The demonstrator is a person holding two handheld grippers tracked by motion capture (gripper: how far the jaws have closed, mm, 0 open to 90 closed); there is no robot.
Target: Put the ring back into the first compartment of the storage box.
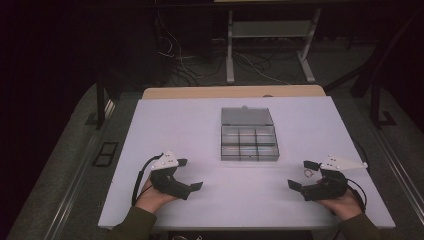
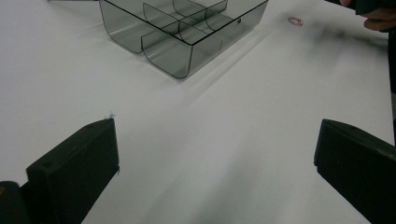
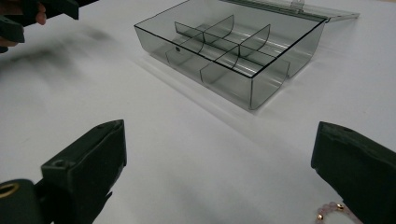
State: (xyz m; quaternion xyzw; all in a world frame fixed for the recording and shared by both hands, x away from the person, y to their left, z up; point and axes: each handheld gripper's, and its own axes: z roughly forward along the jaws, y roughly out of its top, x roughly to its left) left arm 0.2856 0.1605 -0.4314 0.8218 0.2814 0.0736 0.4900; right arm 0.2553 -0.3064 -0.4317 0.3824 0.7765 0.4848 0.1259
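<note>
A small beaded bracelet point(image 3: 332, 211) lies on the desk point(image 1: 190, 125) between the right gripper's point(image 1: 304, 174) wide jaws — light, floppy, best pinched across its beads. Left gripper point(image 1: 189, 174) gapes empty; the open box point(image 1: 249, 136) sits mid-desk.

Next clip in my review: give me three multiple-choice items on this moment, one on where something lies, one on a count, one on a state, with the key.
1. Where does the small bead bracelet lie?
A. inside the box
B. on the table beside the right hand-held gripper
C. beside the left hand-held gripper

2. How many compartments does the clear organizer box have?
A. two
B. four
C. six

3. What is the state of the box lid?
A. open, folded back flat
B. shut
C. detached, lying at the table's near edge

Key: 1 B, the beads sit by the right jaw in the right gripper view. 2 C, dividers form three by two. 3 A, the lid lies behind the box.
</note>
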